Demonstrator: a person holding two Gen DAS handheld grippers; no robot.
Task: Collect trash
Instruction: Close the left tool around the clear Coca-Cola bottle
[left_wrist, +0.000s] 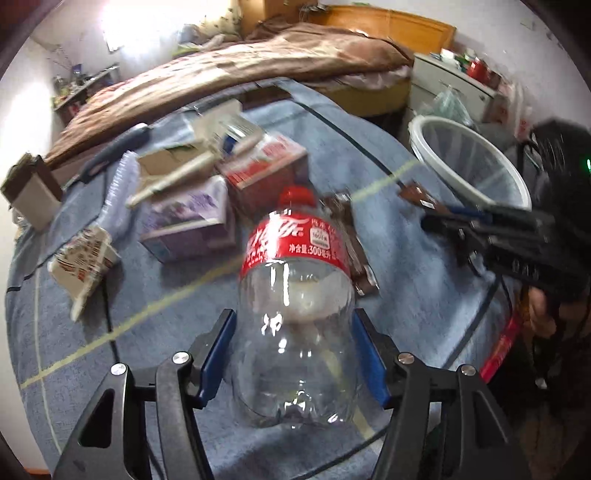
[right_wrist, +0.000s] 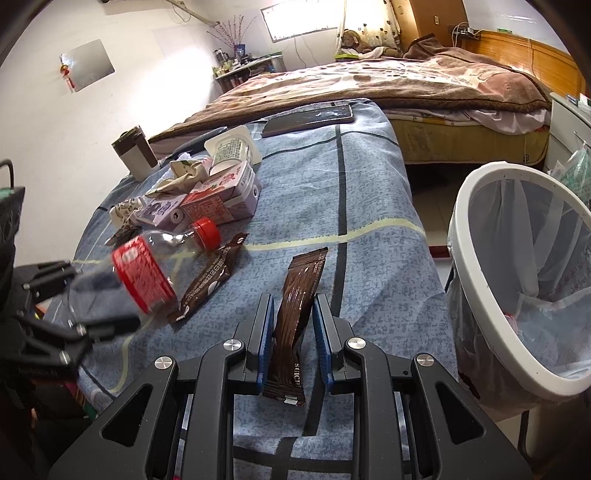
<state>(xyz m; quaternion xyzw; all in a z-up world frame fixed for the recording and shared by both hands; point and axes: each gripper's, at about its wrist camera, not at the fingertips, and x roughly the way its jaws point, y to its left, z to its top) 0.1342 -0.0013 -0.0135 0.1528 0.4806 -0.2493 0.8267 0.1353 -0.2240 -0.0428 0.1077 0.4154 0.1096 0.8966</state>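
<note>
clear plastic bottle (left_wrist: 295, 325) with a red cap sits tight between my left gripper (left_wrist: 293, 356) fingers, lifted over the blue cloth (right_wrist: 369, 206). my right gripper (right_wrist: 293, 338) is narrow around a brown wrapper (right_wrist: 295, 317) but i cannot tell if it pinches yet. i think we just started: the white bin (right_wrist: 476, 258) looks almost bare, and cartons (right_wrist: 218, 199) plus another brown wrapper (right_wrist: 207, 284) wait

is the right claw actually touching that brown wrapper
Touching. The right wrist view shows the brown wrapper standing between the right claw, creased and squeezed by both blue pads.
</note>
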